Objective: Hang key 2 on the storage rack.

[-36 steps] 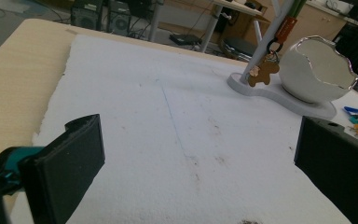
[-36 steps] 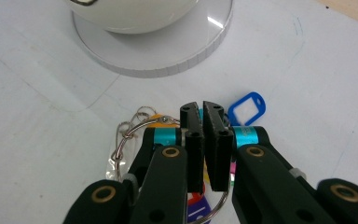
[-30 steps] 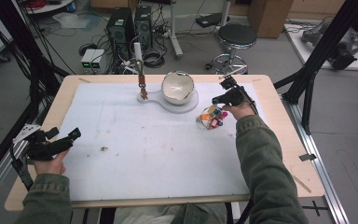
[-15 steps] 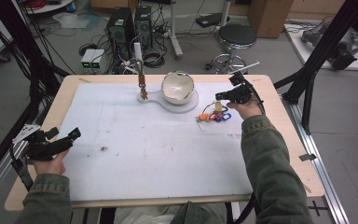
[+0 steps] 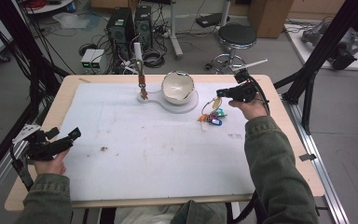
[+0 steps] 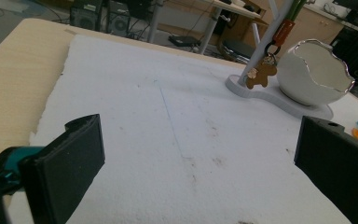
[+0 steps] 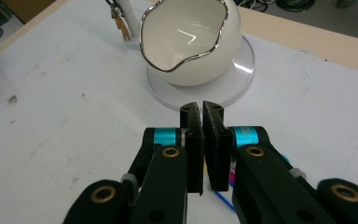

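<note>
High view: the right gripper (image 5: 220, 93), held over the far right of the surface (image 5: 98, 84), has its jaws pressed together on the ring of a bunch of keys (image 5: 210, 116). The bunch hangs from the jaws, its coloured tags at or just above the white mat (image 5: 158, 158); whether they touch the mat cannot be told. The keys lie just right of the round base (image 5: 186, 105) that carries the white bowl (image 5: 177, 87) with its jagged silver rim. A thin stand (image 5: 139, 60) rises from the same base, left of the bowl, with a small brown tag (image 5: 143, 88) hung on it. The left gripper (image 5: 63, 140) sits at the near left edge of the surface, well apart from the keys, its jaws wide apart with nothing between them. Right gripper view: the two jaws meet, pointing at the bowl (image 7: 191, 42); blue and pink parts of the keys (image 7: 223, 193) show beneath them.
</note>
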